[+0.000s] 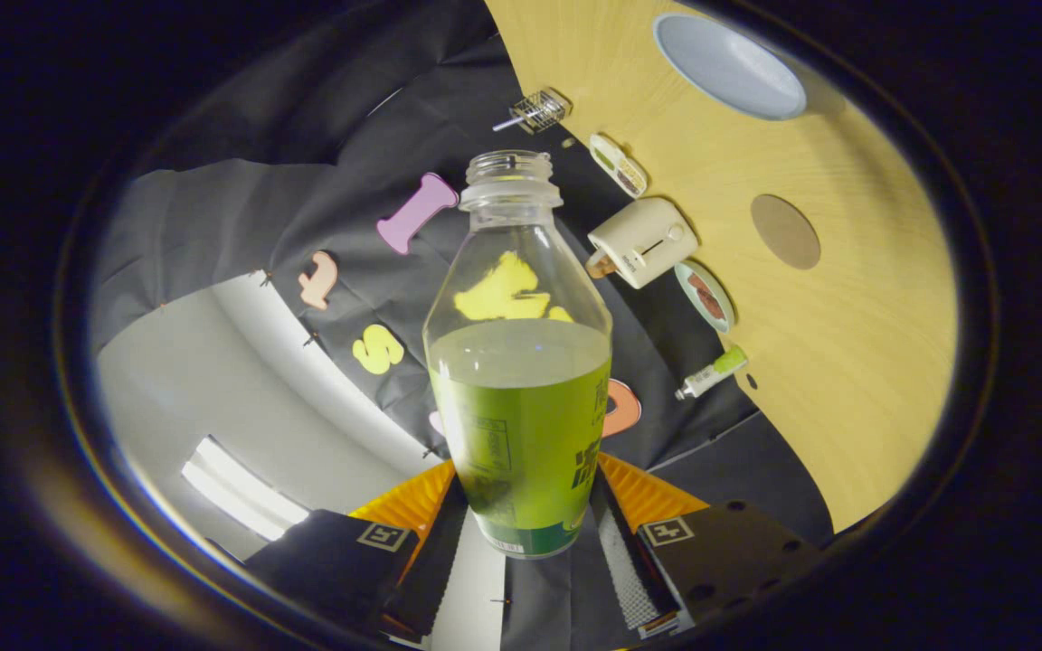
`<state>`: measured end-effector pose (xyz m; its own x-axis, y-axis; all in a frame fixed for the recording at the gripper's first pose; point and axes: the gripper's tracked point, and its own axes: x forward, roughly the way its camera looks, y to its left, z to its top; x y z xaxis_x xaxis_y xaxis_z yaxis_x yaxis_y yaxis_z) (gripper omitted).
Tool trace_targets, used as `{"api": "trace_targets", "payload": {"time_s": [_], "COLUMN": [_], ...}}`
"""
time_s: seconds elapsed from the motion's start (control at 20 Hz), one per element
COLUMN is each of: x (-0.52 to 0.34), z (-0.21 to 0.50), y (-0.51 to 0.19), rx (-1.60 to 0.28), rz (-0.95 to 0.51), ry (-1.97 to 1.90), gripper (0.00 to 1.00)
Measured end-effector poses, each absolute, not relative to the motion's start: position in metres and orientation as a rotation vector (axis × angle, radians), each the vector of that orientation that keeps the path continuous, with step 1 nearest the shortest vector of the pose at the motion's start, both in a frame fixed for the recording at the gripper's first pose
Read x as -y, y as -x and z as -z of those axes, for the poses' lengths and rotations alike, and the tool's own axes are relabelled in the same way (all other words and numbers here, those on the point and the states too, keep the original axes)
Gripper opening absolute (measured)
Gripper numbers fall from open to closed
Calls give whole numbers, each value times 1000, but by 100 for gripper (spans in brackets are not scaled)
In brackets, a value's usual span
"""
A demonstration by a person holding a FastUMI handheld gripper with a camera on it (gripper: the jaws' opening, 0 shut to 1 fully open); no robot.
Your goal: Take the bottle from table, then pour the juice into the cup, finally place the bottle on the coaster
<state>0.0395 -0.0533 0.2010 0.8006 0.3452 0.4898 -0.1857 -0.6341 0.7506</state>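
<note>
Worktop point(847, 389) looks tilted; fingers point(521, 506) clamp the uncapped bottle point(519, 362), so juice could miss the cup point(727, 65) if tipped early.

So the room here: black cloth wall point(322, 136) hangs as the backdrop, kinda wrinkled, pinned along its edge. Past that edge there's a pale grey ceiling or wall point(186, 380), can't tell which, with a long bright light strip point(236, 502) glowing on it. Everything sits tilted in this view. The surface point(847, 344) is light yellowish wood with visible grain and a curved edge, running right up against the black cloth. Lighting's fairly dim overall; the wood catches most of it and looks warm, while the cloth stays dark.
</note>
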Motion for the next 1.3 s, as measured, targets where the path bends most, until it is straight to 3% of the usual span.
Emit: {"api": "trace_targets", "payload": {"time_s": [0.9,1.3], "x": [53,31], "z": [-195,-184], "y": [-45,-41], "rx": [-112,-124], "rz": [-747,-652], "ry": [-2086,-1850], "gripper": [78,78]}}
